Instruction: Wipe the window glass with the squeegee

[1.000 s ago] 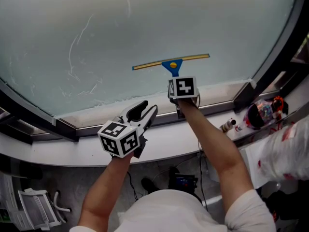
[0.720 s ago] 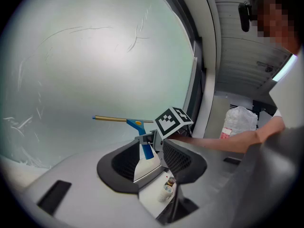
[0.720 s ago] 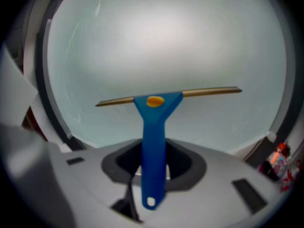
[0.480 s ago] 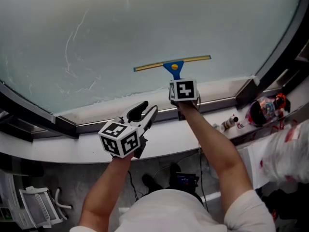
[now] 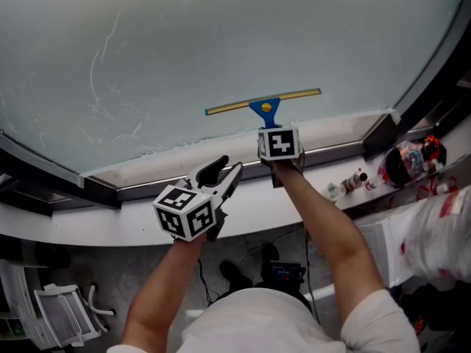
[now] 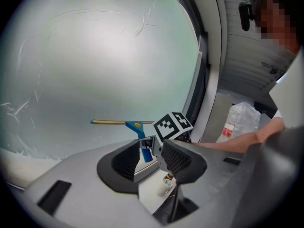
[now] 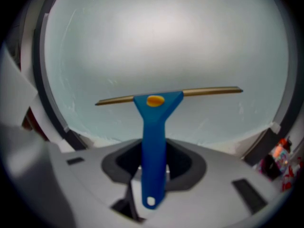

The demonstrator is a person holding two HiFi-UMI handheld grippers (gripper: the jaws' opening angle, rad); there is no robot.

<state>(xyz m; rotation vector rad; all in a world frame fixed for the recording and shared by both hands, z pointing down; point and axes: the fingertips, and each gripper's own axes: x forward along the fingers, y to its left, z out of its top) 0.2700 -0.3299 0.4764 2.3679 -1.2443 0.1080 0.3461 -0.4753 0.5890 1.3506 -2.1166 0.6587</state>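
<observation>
**Item 1. Squeegee** (image 5: 265, 107): blue plastic handle with a yellow spot at the neck and a long brass-coloured blade bar. The bar lies across the window glass (image 5: 221, 35) near its lower edge, about midway along and right of centre. It is close to level, with the right end a little higher. The blade looks pressed to the pane. The handle points down toward the sill.

**Item 2. Right claw** (image 7: 154, 167): clenched on the squeegee handle. The jaws grip the lower half of the handle, and its hanging-hole end pokes out below them. The marker cube sits just under the handle in the head view.

**Item 3. Left claw** (image 5: 221, 173): released, with the jaws apart and nothing between them. It is held over the white sill (image 5: 118, 230), below and left of the squeegee, clear of the glass and apart from the right claw.

**Item 4. Window glass**: frosted pale green, set in a dark frame. Thin curved streaks (image 5: 99, 65) mark the left part, and white residue lines the lower edge.

**Item 5. Sill contents**: small bottles (image 5: 346, 186) at the right end, with a crumpled plastic bag (image 5: 438, 234) below them.
</observation>
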